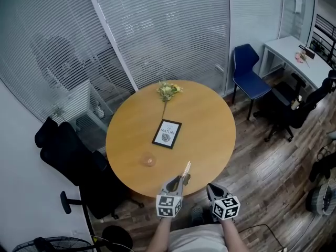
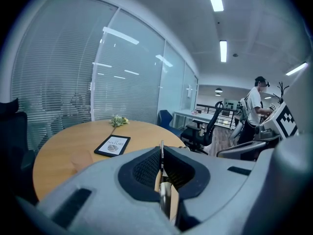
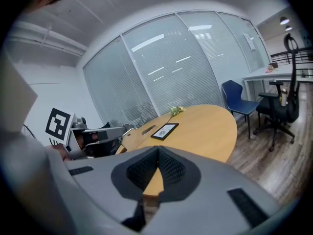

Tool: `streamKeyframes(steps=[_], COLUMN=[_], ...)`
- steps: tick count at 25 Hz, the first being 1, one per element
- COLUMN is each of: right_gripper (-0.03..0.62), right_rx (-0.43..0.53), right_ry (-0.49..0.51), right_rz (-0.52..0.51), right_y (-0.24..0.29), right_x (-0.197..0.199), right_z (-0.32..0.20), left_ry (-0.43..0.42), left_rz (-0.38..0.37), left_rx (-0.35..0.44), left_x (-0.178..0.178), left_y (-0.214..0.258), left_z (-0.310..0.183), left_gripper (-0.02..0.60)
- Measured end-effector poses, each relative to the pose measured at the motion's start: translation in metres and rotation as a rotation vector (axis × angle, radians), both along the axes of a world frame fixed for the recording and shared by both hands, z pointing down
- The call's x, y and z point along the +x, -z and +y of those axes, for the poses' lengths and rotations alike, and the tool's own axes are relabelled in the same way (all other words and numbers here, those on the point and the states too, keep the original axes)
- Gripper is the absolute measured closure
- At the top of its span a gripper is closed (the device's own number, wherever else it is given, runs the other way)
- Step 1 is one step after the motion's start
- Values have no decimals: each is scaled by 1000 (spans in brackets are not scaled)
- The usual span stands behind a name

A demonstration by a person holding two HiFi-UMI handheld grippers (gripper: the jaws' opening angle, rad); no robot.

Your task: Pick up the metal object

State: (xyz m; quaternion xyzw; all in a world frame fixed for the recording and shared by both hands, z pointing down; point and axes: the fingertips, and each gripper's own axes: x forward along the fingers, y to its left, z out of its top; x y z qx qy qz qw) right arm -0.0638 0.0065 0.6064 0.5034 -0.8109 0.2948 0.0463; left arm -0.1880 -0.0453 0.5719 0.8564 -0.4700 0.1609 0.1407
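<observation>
A slim metal object [image 1: 186, 170], a piece of cutlery by its look, sticks forward out of my left gripper [image 1: 181, 179] over the near edge of the round wooden table [image 1: 210, 114]. In the left gripper view its thin edge and shiny handle [image 2: 165, 199] stand upright between the dark pads, and my left gripper [image 2: 161, 152] is shut on it. My right gripper [image 1: 211, 189] hovers just off the table's near rim, to the right of the left one. In the right gripper view, the right gripper [image 3: 157, 153] has its jaws pressed together with nothing between them.
On the table lie a black-framed card [image 1: 167, 134], a small bunch of flowers [image 1: 168, 91] at the far side and a small pinkish object [image 1: 149, 161]. A black office chair [image 1: 68, 156] stands left of the table, a blue chair [image 1: 249, 72] and a white desk [image 1: 294, 56] at the right. A person [image 2: 254, 106] stands in the background.
</observation>
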Motion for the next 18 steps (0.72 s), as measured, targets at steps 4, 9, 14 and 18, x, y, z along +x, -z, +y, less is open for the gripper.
streamKeyframes(steps=[4, 9, 14, 18], right_gripper=[597, 597, 597, 597], right_rx=[15, 21, 34, 36], right_ry=[11, 17, 20, 37], right_rz=[-14, 2, 13, 27], right_y=[2, 2, 4, 6], right_x=[-10, -9, -8, -7], right_z=[5, 7, 4, 6], left_ry=[-9, -8, 1, 2], left_rz=[3, 9, 22, 29], left_rx=[-5, 2, 14, 15], left_x=[-5, -5, -5, 0], left_y=[-3, -2, 1, 5], left_z=[3, 8, 5, 3], left_gripper=[560, 560, 560, 560])
